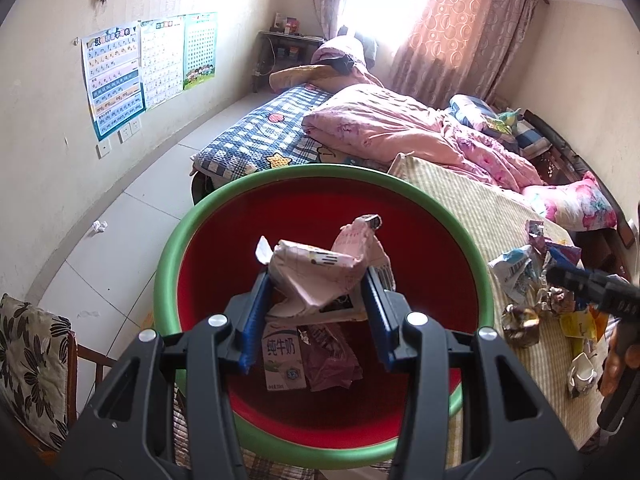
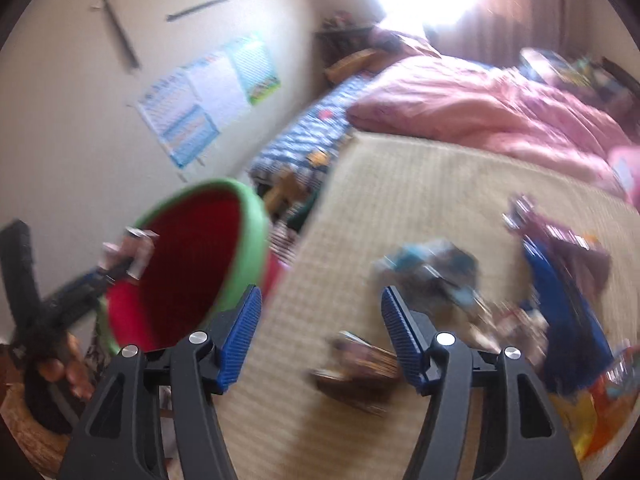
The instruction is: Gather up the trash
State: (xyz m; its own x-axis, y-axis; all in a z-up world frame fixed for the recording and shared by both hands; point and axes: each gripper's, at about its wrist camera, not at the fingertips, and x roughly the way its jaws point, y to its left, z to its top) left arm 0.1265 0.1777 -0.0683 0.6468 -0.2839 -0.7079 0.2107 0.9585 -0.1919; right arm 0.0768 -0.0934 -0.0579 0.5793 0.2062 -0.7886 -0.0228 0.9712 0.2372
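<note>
In the left wrist view my left gripper [image 1: 318, 284] is shut on a crumpled pink and white carton [image 1: 320, 268], held over the red basin with a green rim [image 1: 176, 240]. A milk carton [image 1: 282, 360] and a purple wrapper [image 1: 332, 356] lie inside the basin. My right gripper [image 2: 320, 312] is open over the striped mat [image 2: 380, 208] with nothing between its fingers. A brown crumpled wrapper [image 2: 356, 364] lies just below the jaws. More wrappers [image 2: 560, 280] are piled to the right. The right wrist view is blurred.
The basin sits at the bed's near edge. A pink quilt [image 1: 400, 128] and pillows cover the far bed. A paper ball [image 1: 98, 226] lies on the tiled floor. A patterned chair cushion [image 1: 32, 360] is at the left. A hand [image 2: 68, 368] holds the left gripper.
</note>
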